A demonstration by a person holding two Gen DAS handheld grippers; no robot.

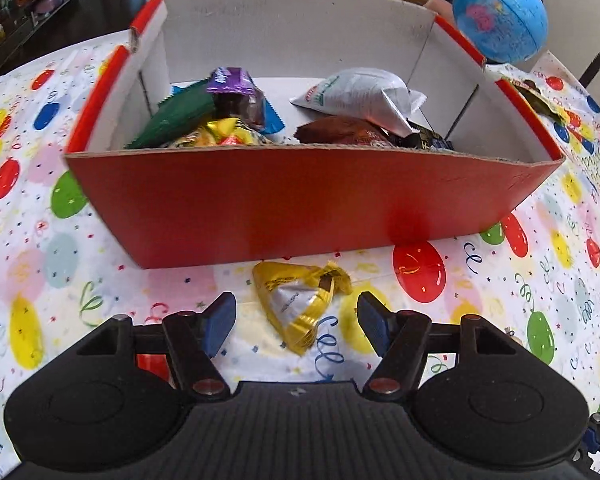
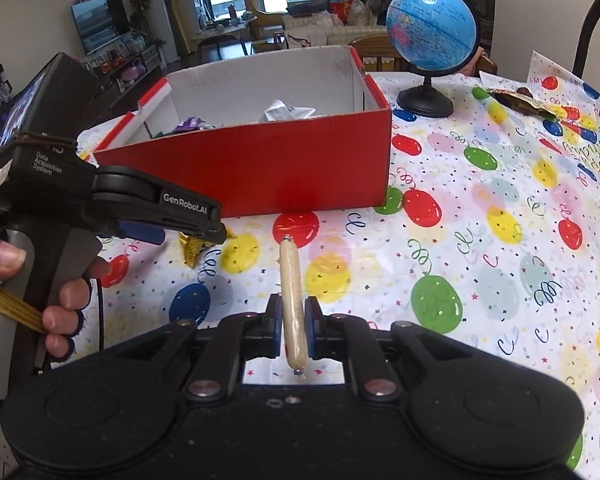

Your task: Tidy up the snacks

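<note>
Gripping a pale sausage stick (image 2: 291, 300), the right claw (image 2: 293, 322) has both fingers pressed against its lower half; the stick points forward, away from the camera, toward the red box (image 2: 260, 168), its far metal-clipped tip above a red balloon print on the counter (image 2: 480, 240). Sausage stick is off the cloth, held above the near part of the counter.

Left claw (image 1: 298, 314) sits spread apart, blue pads (image 1: 220, 320) on either side of a gold-and-silver wrapped snack (image 1: 300, 304) without touching it. That snack lies flat on the balloon-print cloth just in front of the box's near red wall (image 1: 292, 204), a small gap between them. In the right wrist view the left claw (image 2: 196, 236) shows from the side, held by a gloved hand (image 2: 56, 296), hovering low over the same gold wrapper (image 2: 196, 246).

Red box is open-topped, white inside, standing toward the far-left part of the counter. Inside: green packet (image 1: 172, 120) and purple wrapper (image 1: 232, 82) on the left, yellow foil pack (image 1: 220, 134) against the near wall, white pouch (image 1: 360, 98) and brown packet (image 1: 340, 132) on the right, piled loosely.

Blue globe (image 2: 430, 26) on a black stand stands just right of the box near the far edge. Dark wrapper (image 2: 520, 100) lies near the far-right corner.
</note>
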